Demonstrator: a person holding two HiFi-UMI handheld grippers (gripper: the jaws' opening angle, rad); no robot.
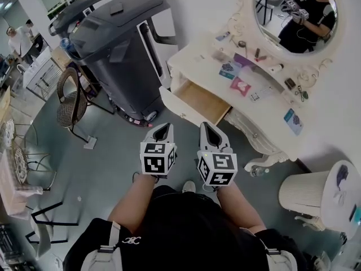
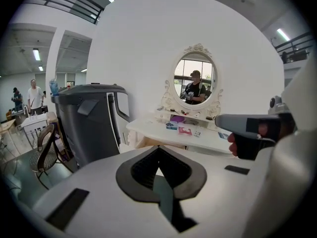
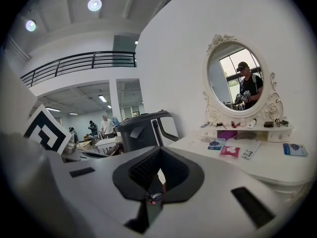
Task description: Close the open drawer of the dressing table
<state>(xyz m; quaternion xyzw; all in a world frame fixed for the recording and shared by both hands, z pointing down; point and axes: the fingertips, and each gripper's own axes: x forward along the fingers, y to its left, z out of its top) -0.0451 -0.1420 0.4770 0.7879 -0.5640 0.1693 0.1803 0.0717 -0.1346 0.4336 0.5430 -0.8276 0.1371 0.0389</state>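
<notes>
At the centre of the head view, drawer [image 1: 198,100] stands pulled out from the white dressing table [image 1: 194,55], bare wood floor showing, nothing seen inside. Its white front panel runs on a diagonal, upper left to lower right of the frame. Closing travel, by judgement, is square to that panel, up and to the right toward the wall. Both tools are held low in front of the person, tips aimed at the drawer, neither touching it. Left tool [image 1: 162,131]: jaws together at the tip, nothing between them; its own view confirms this [image 2: 158,148], with the table ahead and slightly right. Right tool [image 1: 208,130]: jaws likewise closed and empty, same reading in its own view [image 3: 159,150], table and oval mirror [image 3: 237,81] off to the right. The right tool's tip sits nearer the panel, close to its lower-right end. The left tool's tip lies below the panel's left half with more floor between. The drawer lies just above both tips in frame. A flat push on the panel looks likely to serve, no grip needed. Pressing near one end only could skew the drawer on its runners. The worktop carries small packets and a remote. A large black machine [image 1: 121,44] stands at upper left, clear of the push line.
</notes>
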